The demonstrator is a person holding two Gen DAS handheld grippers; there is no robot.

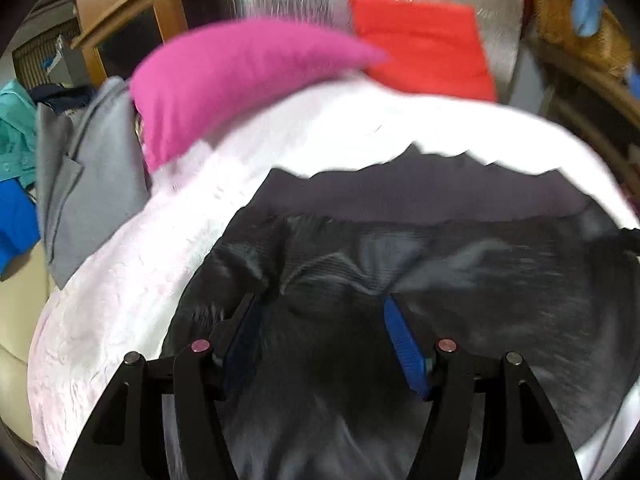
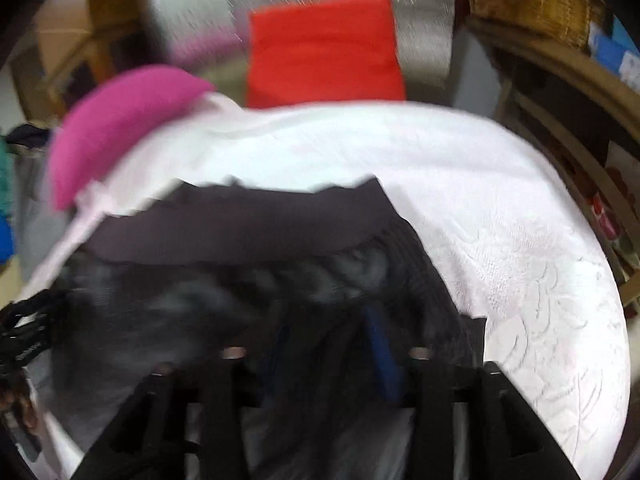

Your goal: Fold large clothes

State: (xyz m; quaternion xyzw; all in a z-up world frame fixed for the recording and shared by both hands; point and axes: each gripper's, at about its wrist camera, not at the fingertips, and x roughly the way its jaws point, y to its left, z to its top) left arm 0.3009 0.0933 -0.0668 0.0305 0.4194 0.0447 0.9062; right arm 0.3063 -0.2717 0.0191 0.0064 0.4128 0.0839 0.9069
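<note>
A large dark shiny garment with a dull ribbed band along its far edge lies on a white textured bedspread. My left gripper hovers over the garment's middle, jaws wide apart, blue pads showing, nothing between them. In the right wrist view the same garment and its band fill the lower left. My right gripper is low over the garment's right part, jaws apart; the view is blurred.
A magenta pillow and a red cushion lie at the bed's far side. Grey clothes and teal and blue clothes are piled at left. Wooden furniture stands at right. The other gripper shows at the left edge.
</note>
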